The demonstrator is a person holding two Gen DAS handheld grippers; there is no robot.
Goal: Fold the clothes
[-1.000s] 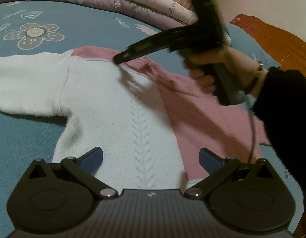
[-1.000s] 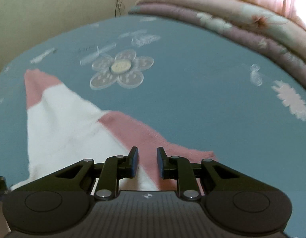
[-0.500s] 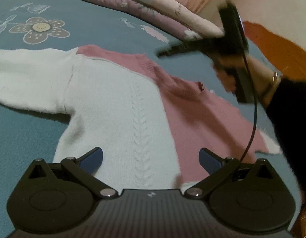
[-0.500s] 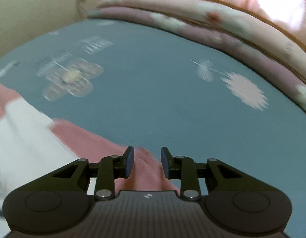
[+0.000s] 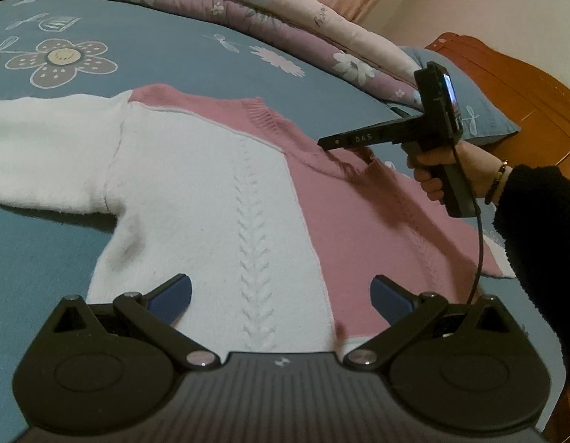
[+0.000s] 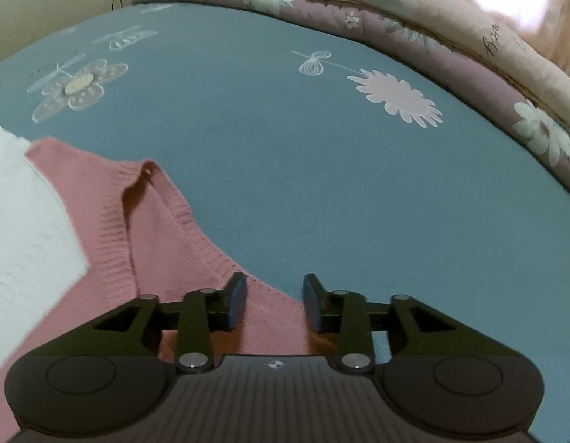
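sweater (image 5: 218,199) spread flat on the blue bedsheet (image 5: 166,51), white half and pink half, neckline toward the folded quilt (image 5: 285,11), one white sleeve reaching off to the side. left wrist view: left gripper (image 5: 281,295) hangs over the sweater's hem, jaws wide, nothing between them. right gripper (image 5: 327,142), in the person's hand (image 5: 436,170), hovers above the sweater's collar; jaws edge-on here. right wrist view: right gripper (image 6: 274,301) sits over the sweater's (image 6: 111,229) pink shoulder edge, jaws just been opening, partly parted, empty. ribbed collar (image 6: 152,199) lies just ahead and to the side; this hand looks nearer for a shoulder pinch.
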